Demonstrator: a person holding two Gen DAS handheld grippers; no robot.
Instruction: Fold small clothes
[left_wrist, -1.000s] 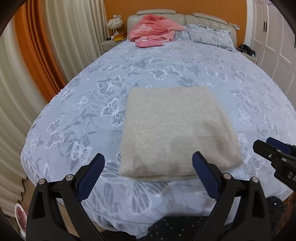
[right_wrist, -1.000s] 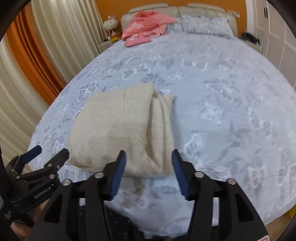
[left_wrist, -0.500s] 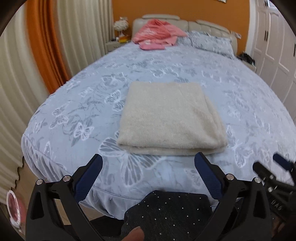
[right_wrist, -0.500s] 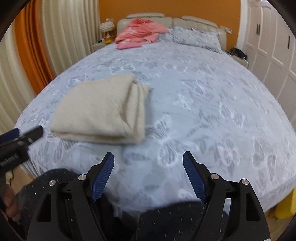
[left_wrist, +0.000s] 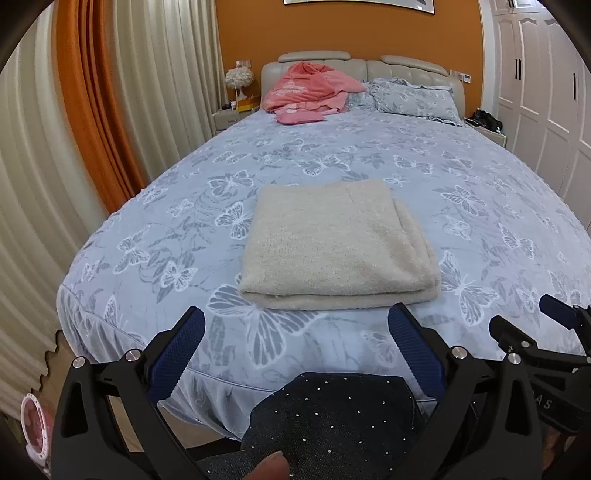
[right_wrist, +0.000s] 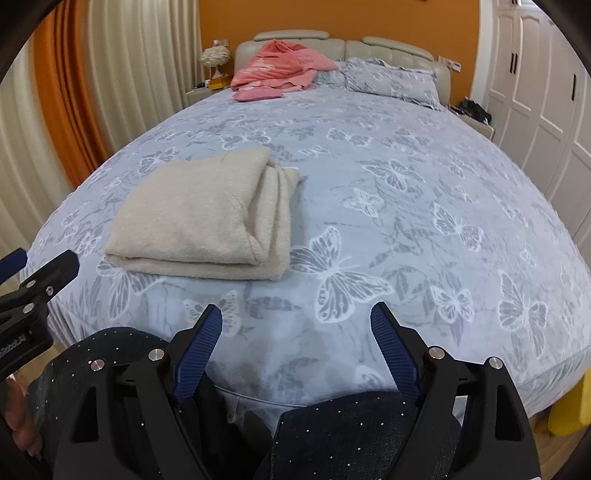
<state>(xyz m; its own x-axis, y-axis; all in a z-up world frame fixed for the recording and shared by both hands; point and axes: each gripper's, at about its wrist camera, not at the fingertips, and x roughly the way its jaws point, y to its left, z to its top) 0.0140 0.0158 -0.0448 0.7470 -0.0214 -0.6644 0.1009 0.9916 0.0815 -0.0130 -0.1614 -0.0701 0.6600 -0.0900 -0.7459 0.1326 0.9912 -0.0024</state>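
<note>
- As seen from the left wrist, the left hand-held gripper (left_wrist: 295, 354) is spread w/ nothing between its pads, hanging short of the bed (left_wrist: 155, 236) edge; the folded beige garment (left_wrist: 340, 251) lies flat near that edge, well apart from the pink clothes (left_wrist: 310, 92) at the headboard.
- From the right wrist, the right hand-held gripper (right_wrist: 295, 354) has just been opening, empty. Risk: garment's right-side layers look loose, so a careless grab or nudge could undo the fold.
</note>
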